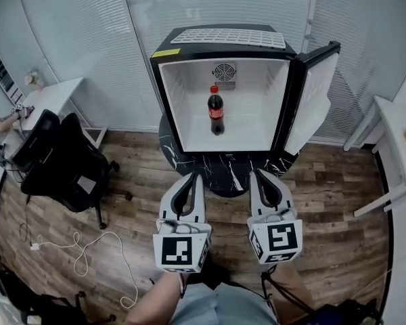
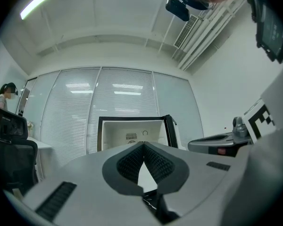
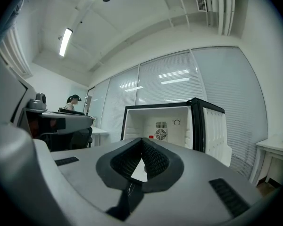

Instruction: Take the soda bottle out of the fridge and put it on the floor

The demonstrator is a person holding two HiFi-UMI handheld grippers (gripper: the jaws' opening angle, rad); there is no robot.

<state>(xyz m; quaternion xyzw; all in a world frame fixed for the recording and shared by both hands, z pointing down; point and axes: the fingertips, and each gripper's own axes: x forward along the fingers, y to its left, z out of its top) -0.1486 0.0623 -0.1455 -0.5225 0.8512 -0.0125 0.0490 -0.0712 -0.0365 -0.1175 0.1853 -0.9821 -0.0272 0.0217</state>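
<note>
Head view: the open mini fridge (image 1: 172, 100) sits on a round black counter (image 1: 220, 175) straight ahead of both tools. The soda bottle (image 1: 216, 114) stands upright inside it, beyond their tips and untouched. The left tool (image 1: 195, 177) and right tool (image 1: 255, 173) are both pinched closed and empty, so the reach is not yet begun. Next, I judge, one must spread its jaws and advance around the bottle. Left gripper view: the closed jaws mask the bottle entirely. Right gripper view: only the bottle's red cap (image 3: 151, 137) peeks past the closed tips, with the fridge door (image 3: 212, 126) to that tool's right.
</note>
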